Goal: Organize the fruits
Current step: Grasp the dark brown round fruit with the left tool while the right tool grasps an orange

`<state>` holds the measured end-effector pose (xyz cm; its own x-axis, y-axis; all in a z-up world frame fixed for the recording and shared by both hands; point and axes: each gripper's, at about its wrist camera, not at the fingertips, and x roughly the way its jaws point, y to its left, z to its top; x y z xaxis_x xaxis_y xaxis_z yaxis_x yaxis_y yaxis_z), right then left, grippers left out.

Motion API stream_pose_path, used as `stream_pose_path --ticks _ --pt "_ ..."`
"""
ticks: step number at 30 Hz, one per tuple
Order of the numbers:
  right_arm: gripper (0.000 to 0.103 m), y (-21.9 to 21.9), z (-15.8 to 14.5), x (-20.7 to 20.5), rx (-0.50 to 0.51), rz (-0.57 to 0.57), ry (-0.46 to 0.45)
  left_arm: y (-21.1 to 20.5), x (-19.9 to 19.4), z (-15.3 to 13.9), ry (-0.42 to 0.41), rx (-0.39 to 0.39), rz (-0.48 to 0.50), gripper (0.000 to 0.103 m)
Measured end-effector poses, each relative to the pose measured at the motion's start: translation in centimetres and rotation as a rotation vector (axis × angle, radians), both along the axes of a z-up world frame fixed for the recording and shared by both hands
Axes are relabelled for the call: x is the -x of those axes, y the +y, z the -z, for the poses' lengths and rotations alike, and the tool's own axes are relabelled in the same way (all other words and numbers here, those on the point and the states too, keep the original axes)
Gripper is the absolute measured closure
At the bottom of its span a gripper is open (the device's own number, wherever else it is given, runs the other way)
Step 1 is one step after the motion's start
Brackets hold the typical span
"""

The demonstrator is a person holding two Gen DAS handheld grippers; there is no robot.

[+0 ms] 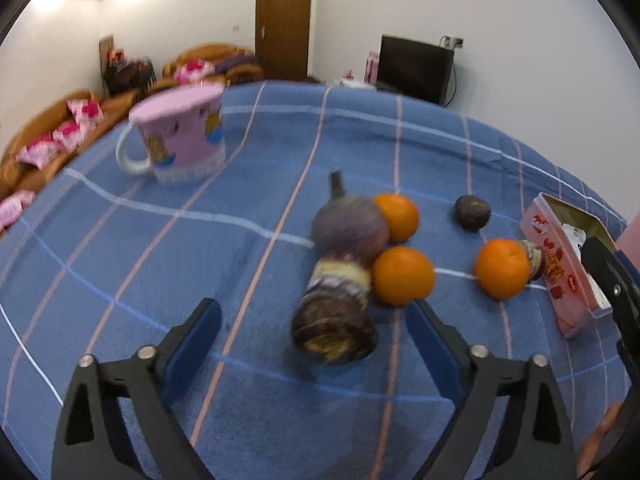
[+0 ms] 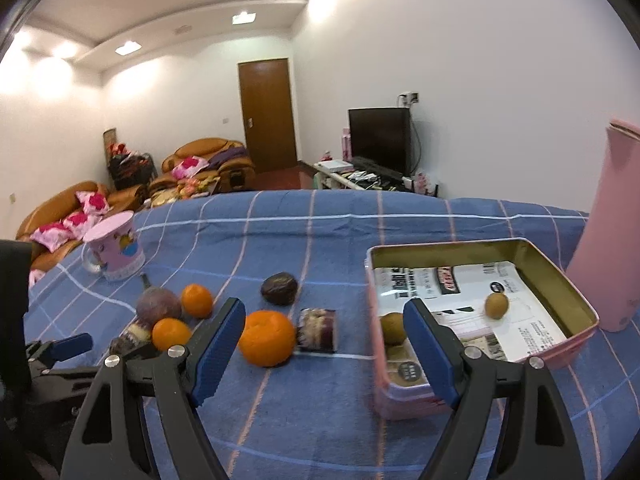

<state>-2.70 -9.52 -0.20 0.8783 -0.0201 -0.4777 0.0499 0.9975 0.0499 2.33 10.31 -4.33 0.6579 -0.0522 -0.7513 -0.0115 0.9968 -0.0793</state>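
Loosely scattered on the blue checked table (image 2: 320,240), the fruits wait to be gathered into the pink tin (image 2: 580,300), which sits at the right of the right wrist view with its lid off, presumably so fruit can be dropped straight in. Two small brownish fruits (image 2: 497,305) already lie inside on the printed paper lining; one is partly hidden behind the right tool's finger.

The left tool (image 1: 312,332) hovers with its jaws spread wide and nothing between the pads. Its opening is lined up on a cut purple piece (image 1: 334,332) at lower centre of the left view, which looks like the intended pick. That piece lies against an orange (image 1: 402,276), with a round purple fruit (image 1: 350,228) and a second orange (image 1: 396,216) packed just behind, so a grab here could nudge the neighbours and set them rolling. The left view is blurred, so exact contact is hard to judge.

The right tool (image 2: 324,344) is likewise released and empty, poised between a large orange (image 2: 267,338) at centre and the tin, probably ready to ferry whichever is nearest. Beside that orange lies another cut piece (image 2: 318,329), and a dark fruit (image 2: 279,288) sits apart above it.

A pink mug (image 1: 180,140) stands at upper left, well away, and a pink bottle (image 2: 612,232) rises at the right edge beside the tin; neither seems involved.
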Motion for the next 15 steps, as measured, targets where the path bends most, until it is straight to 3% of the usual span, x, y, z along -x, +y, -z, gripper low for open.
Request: stream_pose_path --ticks 3,6,8,11,15 --pt "0.021 0.7 0.1 -0.2 0.005 -0.03 0.016 0.5 -0.2 0.8 0.051 0.042 0.003 0.019" --pt "0.021 1.5 0.4 -0.5 -0.017 -0.071 0.047 0.4 0.0 0.8 0.044 0.047 0.011 0.025" --pt "0.021 2.1 0.6 -0.8 -0.029 -0.1 0.065 0.4 0.1 0.7 0.038 0.059 0.029 0.039" --pt "0.021 3.3 0.9 -1.1 -0.027 -0.132 0.082 0.4 0.1 0.7 0.034 0.064 0.057 0.051" --pt "0.021 4.4 1.1 -1.3 -0.026 -0.17 0.097 0.8 0.3 0.6 0.032 0.101 0.085 0.057"
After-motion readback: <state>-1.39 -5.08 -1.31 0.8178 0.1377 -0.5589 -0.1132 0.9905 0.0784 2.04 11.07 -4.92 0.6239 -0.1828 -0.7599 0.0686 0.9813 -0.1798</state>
